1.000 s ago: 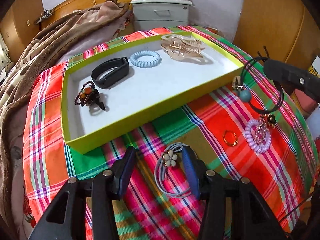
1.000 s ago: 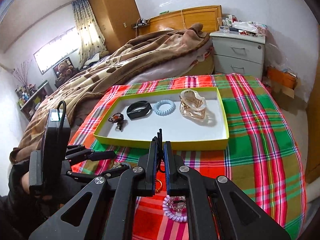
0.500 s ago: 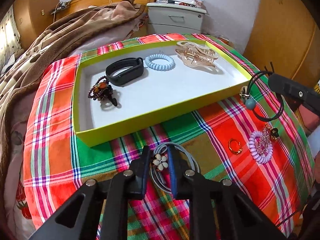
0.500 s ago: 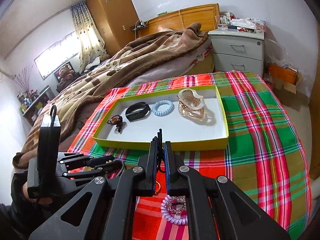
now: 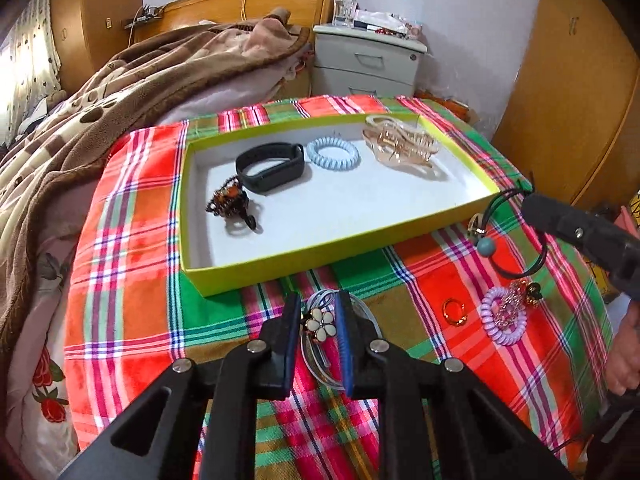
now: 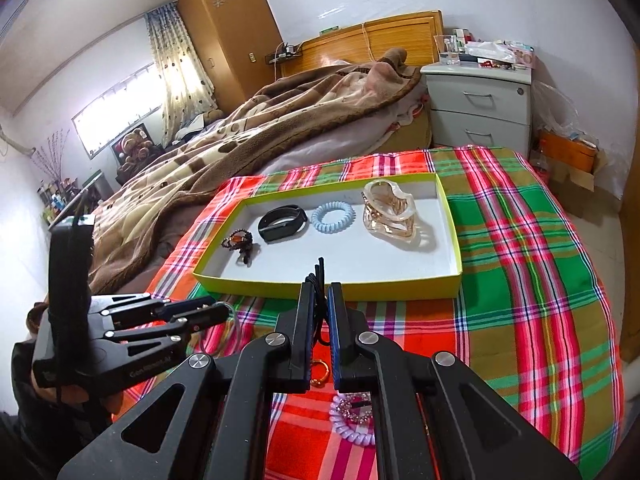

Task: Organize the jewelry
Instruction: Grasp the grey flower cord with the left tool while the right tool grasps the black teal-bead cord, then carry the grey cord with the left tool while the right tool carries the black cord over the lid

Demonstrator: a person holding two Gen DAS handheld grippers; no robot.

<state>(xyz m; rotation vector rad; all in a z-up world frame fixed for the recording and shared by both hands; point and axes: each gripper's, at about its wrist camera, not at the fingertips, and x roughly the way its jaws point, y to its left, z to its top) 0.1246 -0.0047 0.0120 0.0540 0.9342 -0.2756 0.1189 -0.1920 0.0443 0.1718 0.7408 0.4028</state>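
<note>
A yellow-green tray (image 5: 320,250) (image 6: 400,290) on the plaid cloth holds a beaded clip (image 5: 228,200), a black band (image 5: 270,166), a blue coil tie (image 5: 334,153) and an amber claw clip (image 5: 400,146). My left gripper (image 5: 318,326) is shut on a grey hair tie with a white flower (image 5: 319,325), lifted just above the cloth in front of the tray. My right gripper (image 6: 320,300) is shut on a black hair tie (image 5: 520,240) with a teal bead, hanging at the tray's right corner. A gold ring (image 5: 454,312) and a lilac coil tie (image 5: 504,316) lie on the cloth.
A brown blanket (image 5: 100,112) covers the bed to the left. A grey nightstand (image 5: 366,66) stands behind the table. Wooden wardrobe doors (image 5: 568,100) are at the right. The table edge drops off on the right.
My left gripper closed on the flower hair tie and lifted it, pulling back from the tray. My right gripper stayed shut on the black tie.
</note>
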